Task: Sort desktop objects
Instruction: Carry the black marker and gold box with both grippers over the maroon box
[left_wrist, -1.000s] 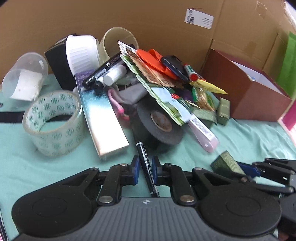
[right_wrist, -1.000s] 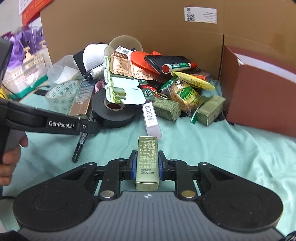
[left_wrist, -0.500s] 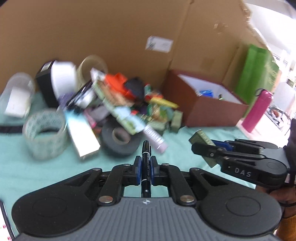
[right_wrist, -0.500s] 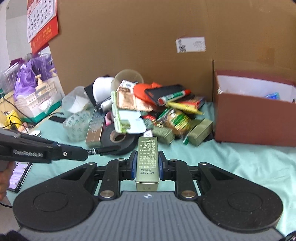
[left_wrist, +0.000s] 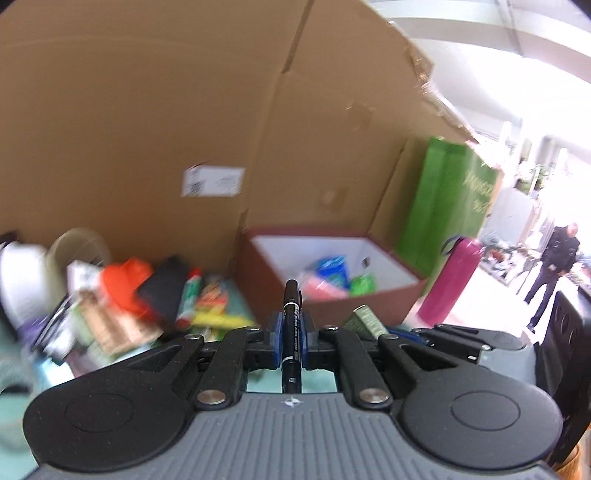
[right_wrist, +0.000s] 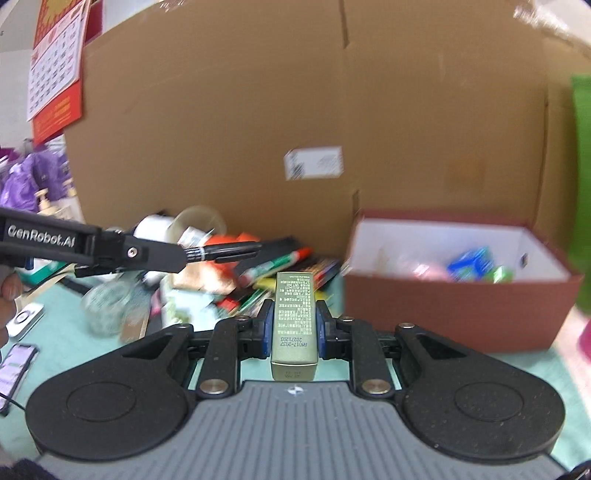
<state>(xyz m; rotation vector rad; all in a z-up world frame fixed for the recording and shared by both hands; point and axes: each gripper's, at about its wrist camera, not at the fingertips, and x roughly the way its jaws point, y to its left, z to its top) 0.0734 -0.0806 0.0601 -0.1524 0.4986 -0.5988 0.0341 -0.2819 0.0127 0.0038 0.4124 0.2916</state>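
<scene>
Against the tall cardboard wall stands the brown box (right_wrist: 458, 314), and short of its near wall the right hand-held gripper (right_wrist: 293, 328) pinches a green carton (right_wrist: 294, 325) while the left hand-held gripper (left_wrist: 291, 341) pinches a black marker (left_wrist: 291, 332).

black marker (left_wrist: 291, 325), olive-gold carton (right_wrist: 294, 321), maroon box (right_wrist: 458, 306) white inside, teal cloth (right_wrist: 66, 332).

Teal-covered table (right_wrist: 66, 343) — jumbled clutter pile (right_wrist: 221, 280), brown box (right_wrist: 454, 314), phone (right_wrist: 14, 369)

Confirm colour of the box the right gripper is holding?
Olive-gold small box with fine printed text; clearest in the right wrist view.
</scene>
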